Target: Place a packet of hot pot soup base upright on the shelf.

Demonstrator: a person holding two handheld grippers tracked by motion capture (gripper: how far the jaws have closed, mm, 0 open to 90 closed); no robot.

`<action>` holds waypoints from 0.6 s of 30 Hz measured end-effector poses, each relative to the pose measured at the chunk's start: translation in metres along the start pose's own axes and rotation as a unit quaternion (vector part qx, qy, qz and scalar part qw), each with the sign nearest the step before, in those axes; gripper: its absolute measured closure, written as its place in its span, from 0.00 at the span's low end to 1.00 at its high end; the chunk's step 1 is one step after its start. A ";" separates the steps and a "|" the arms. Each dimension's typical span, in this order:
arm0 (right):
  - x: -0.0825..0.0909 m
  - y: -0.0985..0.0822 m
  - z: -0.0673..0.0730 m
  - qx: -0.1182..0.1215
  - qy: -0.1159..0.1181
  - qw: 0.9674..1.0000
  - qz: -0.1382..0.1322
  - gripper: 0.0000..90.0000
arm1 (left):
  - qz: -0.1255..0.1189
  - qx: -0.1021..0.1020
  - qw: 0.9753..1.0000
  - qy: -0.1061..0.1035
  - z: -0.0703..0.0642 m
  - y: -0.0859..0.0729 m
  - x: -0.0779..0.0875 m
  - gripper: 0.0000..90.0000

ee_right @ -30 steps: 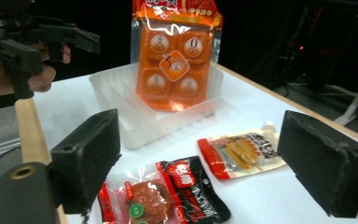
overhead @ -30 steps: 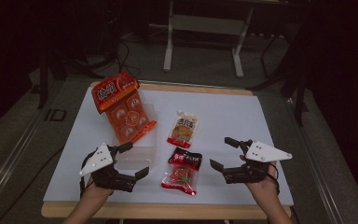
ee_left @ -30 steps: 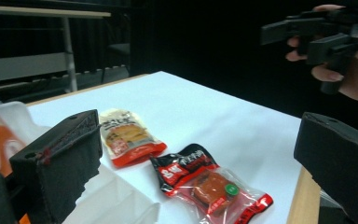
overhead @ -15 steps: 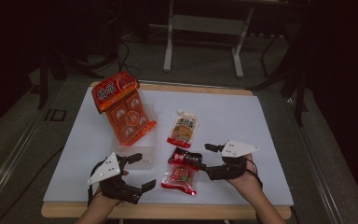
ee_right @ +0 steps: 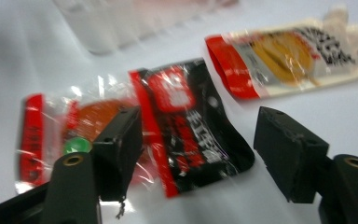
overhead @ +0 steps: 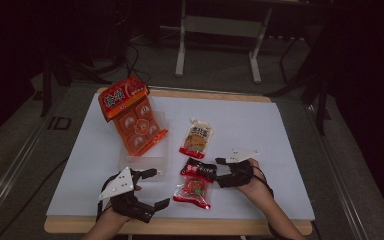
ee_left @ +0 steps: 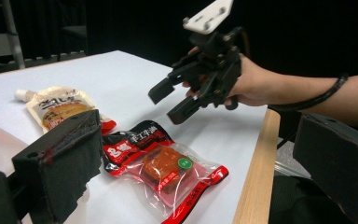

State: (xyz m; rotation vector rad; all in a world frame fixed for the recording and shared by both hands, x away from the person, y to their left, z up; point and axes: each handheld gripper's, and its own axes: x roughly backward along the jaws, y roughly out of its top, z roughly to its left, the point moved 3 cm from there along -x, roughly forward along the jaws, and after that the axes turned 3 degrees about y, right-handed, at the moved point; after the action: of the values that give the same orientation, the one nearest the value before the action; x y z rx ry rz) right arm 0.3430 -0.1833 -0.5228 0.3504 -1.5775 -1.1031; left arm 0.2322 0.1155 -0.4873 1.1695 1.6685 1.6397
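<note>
On white table [overhead: 260,125], dark room: right gripper [overhead: 220,169] jaws closing, spread over snack packet [overhead: 195,182]; left gripper [overhead: 152,187] jaws spread.

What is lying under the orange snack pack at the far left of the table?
The orange snack pack leans on a clear plastic container, which rests on the white table. Whatever is inside the container beneath the pack is covered and cannot be made out.
</note>
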 end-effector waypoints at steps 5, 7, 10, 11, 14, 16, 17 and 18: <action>-0.008 -0.008 -0.008 -0.013 0.024 1.000 0.008 0.31 | 0.002 0.002 1.000 0.001 0.001 -0.001 0.000 0.02; -0.011 -0.010 -0.009 -0.016 0.028 0.999 0.015 0.27 | 0.000 0.006 1.000 -0.001 0.002 -0.001 0.000 0.02; -0.016 -0.012 -0.011 -0.028 0.036 0.999 0.027 0.22 | 0.003 0.004 1.000 0.001 0.003 -0.002 0.000 0.02; -0.019 -0.012 -0.011 -0.026 0.039 0.998 0.033 0.21 | 0.004 0.004 1.000 0.000 0.003 -0.002 0.000 0.02; -0.026 -0.014 -0.011 -0.018 0.036 0.998 0.050 0.21 | 0.009 0.003 1.000 -0.001 0.003 -0.003 -0.001 0.02; -0.030 -0.015 -0.011 -0.013 0.032 0.998 0.056 0.20 | 0.011 0.005 1.000 -0.003 0.003 -0.004 -0.002 0.02; -0.031 -0.015 -0.011 -0.017 0.034 0.998 0.059 0.19 | 0.011 0.004 1.000 -0.002 0.003 -0.004 -0.002 0.02; -0.032 -0.014 -0.013 -0.008 0.030 0.997 0.065 0.17 | 0.011 0.005 1.000 -0.003 0.003 -0.004 -0.002 0.02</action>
State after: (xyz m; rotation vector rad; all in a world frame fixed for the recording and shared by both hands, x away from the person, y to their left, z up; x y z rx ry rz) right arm 0.3608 -0.1735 -0.5544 0.2647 -1.5161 -0.9954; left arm 0.2345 0.1159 -0.4922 1.2001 1.6671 1.6421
